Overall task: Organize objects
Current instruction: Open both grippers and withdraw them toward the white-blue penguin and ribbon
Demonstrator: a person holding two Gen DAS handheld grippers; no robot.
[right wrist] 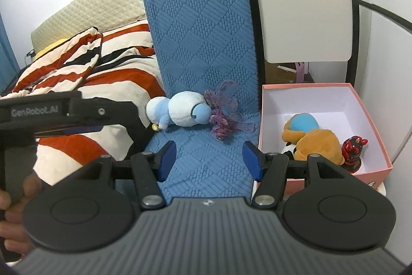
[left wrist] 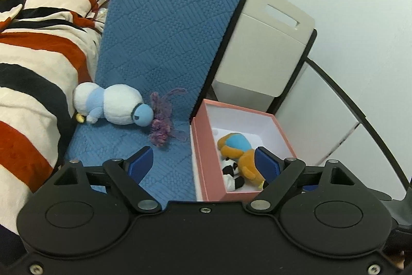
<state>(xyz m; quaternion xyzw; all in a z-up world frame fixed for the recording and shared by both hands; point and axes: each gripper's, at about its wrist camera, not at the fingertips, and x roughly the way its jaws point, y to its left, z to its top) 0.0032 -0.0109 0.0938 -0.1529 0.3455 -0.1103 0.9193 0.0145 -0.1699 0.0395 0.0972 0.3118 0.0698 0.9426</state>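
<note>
Sorting toys into the pink box [right wrist: 370,120], judged partway done; three things already lie inside it: an orange-and-blue plush [right wrist: 312,135], a small black-and-white panda plush [left wrist: 233,172] and a red-and-black figurine [right wrist: 354,152]; two things are not yet boxed, both on the blue seat cushion [left wrist: 167,43]: a white-and-blue plush [left wrist: 113,107] lying on its side, and a purple gauzy toy [left wrist: 162,125] touching its head; so five toys in all, one box, one cushion.

Left gripper [left wrist: 203,163] stands wide open with nothing between the blue pads, hanging over the cushion's front and the box's near-left wall; right gripper [right wrist: 209,159] is about half open, also empty, over the bare cushion in front of the two loose toys; in the right view the left tool shows at the left edge with a person's hand [right wrist: 13,210] below it.

Next move, as I read it: reach forward to one loose toy, probably the purple one since it is nearer the box, close on it, carry it right over the pink wall and let go; the gauze looks flimsy, so grip the dense middle.

Also present: striped bedding [left wrist: 38,56] to the left, a beige chair back [right wrist: 301,22] behind the box.
</note>
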